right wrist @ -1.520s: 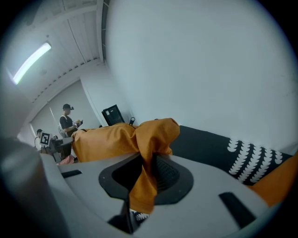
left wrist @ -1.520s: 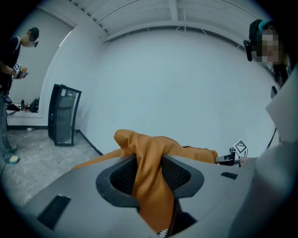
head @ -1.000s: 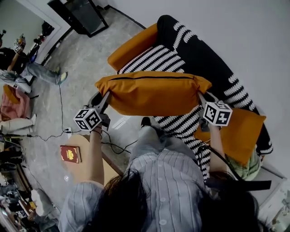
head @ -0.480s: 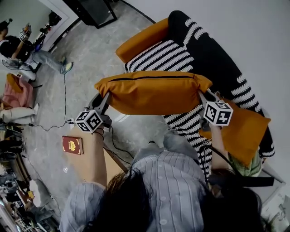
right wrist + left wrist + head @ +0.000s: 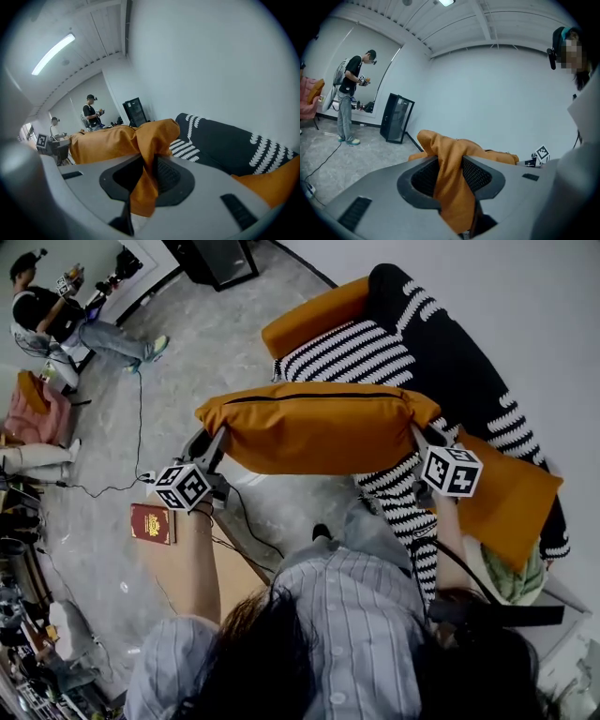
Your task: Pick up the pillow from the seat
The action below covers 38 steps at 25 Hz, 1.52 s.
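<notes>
we hold the orange pillow (image 5: 319,427) up off the seat, stretched level across the middle of the head view between our two grippers. the left gripper (image 5: 214,442) has the pillow's left end; in the left gripper view its jaws are closed on a bunched fold of the orange fabric, which hangs down between them. the right gripper (image 5: 419,435) has the right end, and in the right gripper view its jaws pinch a thinner fold of the same fabric. the black-and-white striped sofa (image 5: 356,348) lies behind the pillow toward the upper right of the frame, with one orange armrest (image 5: 314,315) at its top and another orange cushion (image 5: 511,507) at the right edge. at lower left a red book (image 5: 152,523) lies on a low wooden table (image 5: 225,582). a cable (image 5: 139,427) trails over the grey floor, and another person (image 5: 42,310) stands in the upper left corner.
</notes>
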Motion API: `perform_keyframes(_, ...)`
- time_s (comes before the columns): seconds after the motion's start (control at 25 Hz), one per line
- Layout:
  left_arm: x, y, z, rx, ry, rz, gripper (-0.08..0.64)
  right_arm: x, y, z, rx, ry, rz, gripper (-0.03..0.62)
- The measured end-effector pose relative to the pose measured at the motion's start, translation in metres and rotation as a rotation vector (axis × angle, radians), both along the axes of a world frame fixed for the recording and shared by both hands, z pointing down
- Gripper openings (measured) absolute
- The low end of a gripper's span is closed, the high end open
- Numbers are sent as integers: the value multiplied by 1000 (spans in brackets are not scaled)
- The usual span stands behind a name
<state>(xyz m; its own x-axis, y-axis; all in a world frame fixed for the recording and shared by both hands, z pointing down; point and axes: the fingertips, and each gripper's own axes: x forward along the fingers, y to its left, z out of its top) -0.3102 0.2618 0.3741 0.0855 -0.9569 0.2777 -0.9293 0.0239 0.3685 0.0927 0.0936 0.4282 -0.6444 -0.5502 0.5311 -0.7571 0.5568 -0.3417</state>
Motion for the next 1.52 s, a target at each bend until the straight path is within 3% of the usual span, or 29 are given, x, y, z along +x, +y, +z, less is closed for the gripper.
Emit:
perform_keyframes(0.36, -26, 83, -4, 35, 8, 14, 161, -25, 82, -5, 33, 8, 13, 75)
perform_keyframes(0.64, -50, 163, 31, 8, 44, -3, 160, -50, 156, 11, 27, 42, -16, 75)
perform_keyframes(0.96, -43, 217, 57, -29, 79, -44, 160, -47, 201, 27, -18, 86, -69, 75)
perform_keyframes(1.28, -34, 255, 49, -12, 73, -112, 160, -46, 220, 16, -11, 79, -121, 75)
perform_keyframes(1.52, -6, 275, 38, 6, 49, -165, 160, -24, 231, 5, 8, 72, -161, 75)
